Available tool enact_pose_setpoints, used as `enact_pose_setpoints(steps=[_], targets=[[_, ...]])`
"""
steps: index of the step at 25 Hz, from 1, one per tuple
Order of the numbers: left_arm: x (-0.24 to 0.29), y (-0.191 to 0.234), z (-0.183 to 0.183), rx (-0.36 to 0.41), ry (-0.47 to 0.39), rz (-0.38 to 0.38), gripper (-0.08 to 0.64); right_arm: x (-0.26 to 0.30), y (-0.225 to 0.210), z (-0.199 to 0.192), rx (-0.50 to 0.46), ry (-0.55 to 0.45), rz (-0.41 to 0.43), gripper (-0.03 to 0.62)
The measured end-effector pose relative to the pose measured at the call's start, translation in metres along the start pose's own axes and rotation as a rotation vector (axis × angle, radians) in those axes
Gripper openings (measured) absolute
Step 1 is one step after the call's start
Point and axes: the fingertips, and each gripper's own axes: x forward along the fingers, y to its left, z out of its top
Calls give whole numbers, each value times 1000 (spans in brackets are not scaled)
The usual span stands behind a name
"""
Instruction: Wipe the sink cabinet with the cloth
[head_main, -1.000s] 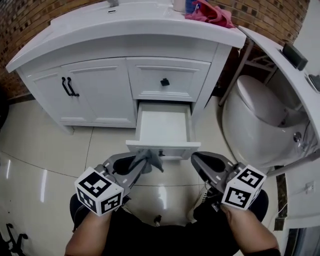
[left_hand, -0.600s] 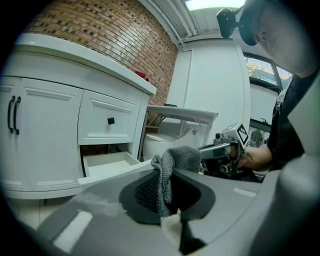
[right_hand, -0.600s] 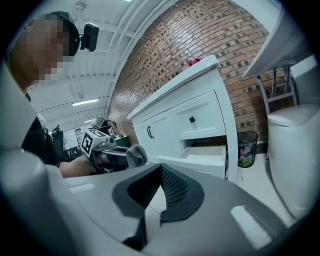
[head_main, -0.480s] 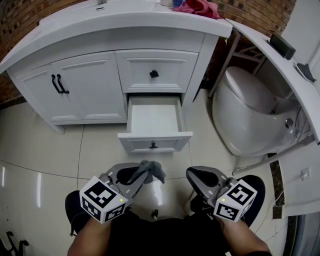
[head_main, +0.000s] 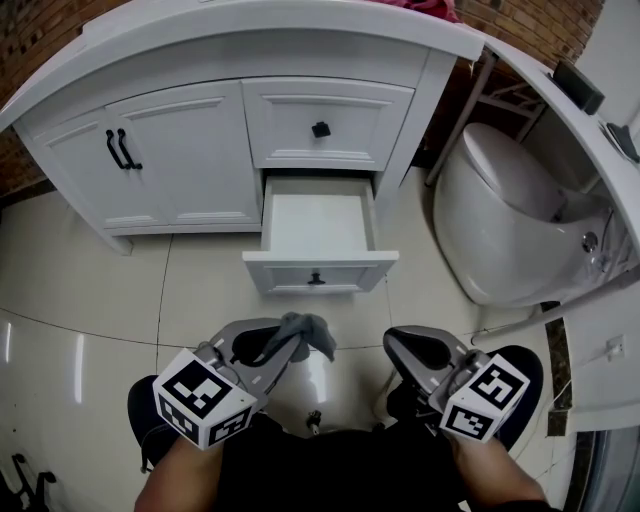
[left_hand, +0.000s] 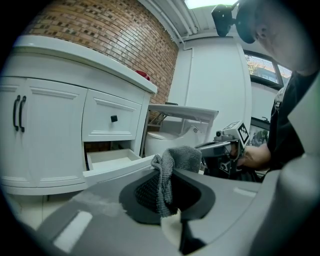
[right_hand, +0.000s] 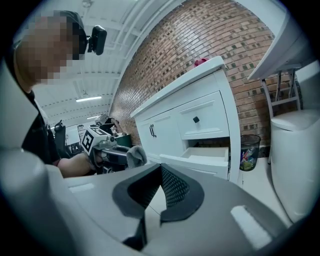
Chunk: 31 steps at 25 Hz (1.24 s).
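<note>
Nubbly grey cloth (head_main: 305, 329), glossy floor tiles (head_main: 85, 300), smooth white-painted cabinet (head_main: 180, 170), rough brick wall (left_hand: 115, 40).

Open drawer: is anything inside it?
The drawer shows only a bare white bottom and walls; nothing lies in the visible part. Its rear end runs under the upper drawer and cannot be seen.
</note>
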Motion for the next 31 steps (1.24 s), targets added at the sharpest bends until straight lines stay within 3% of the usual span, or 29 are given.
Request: enact_pose_setpoints(steps=[31], targets=[[-2,7,-4,-31,3,19,37,5,10,-4,-11,14,31,3]])
